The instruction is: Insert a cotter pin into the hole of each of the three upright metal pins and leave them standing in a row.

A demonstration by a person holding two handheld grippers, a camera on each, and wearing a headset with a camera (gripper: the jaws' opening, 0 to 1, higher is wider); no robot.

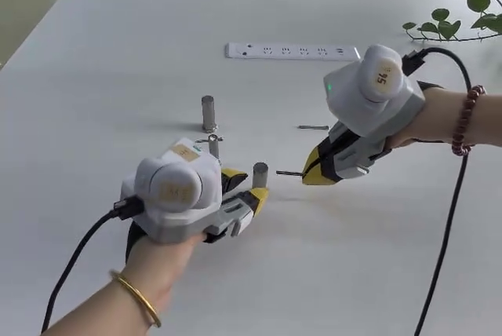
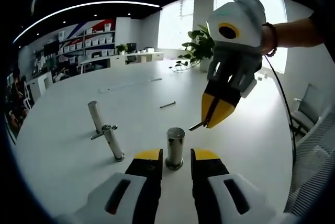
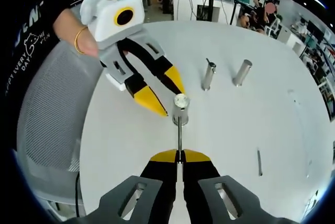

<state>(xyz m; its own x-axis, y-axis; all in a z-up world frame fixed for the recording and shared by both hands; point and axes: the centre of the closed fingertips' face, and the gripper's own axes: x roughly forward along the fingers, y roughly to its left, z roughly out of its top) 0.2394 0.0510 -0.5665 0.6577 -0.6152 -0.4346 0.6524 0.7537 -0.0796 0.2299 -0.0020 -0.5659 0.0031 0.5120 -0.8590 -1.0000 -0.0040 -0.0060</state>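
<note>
Three upright metal pins stand on the white table. The far pin (image 1: 208,113) is bare, and the middle pin (image 1: 213,145) has a cotter pin through its top. The near pin (image 1: 260,173) (image 2: 175,148) stands between the fingertips of my left gripper (image 1: 247,184) (image 2: 176,156), which is open, with a small gap on each side. My right gripper (image 1: 311,175) (image 3: 179,156) is shut on a cotter pin (image 1: 289,173) (image 3: 179,132). It points at the near pin (image 3: 180,110), and its tip reaches the pin's side just below the top.
A loose cotter pin (image 1: 313,127) lies on the table right of the row. A white power strip (image 1: 290,51) lies further back and a plant (image 1: 459,22) sits at the far right. Cables trail from both grippers.
</note>
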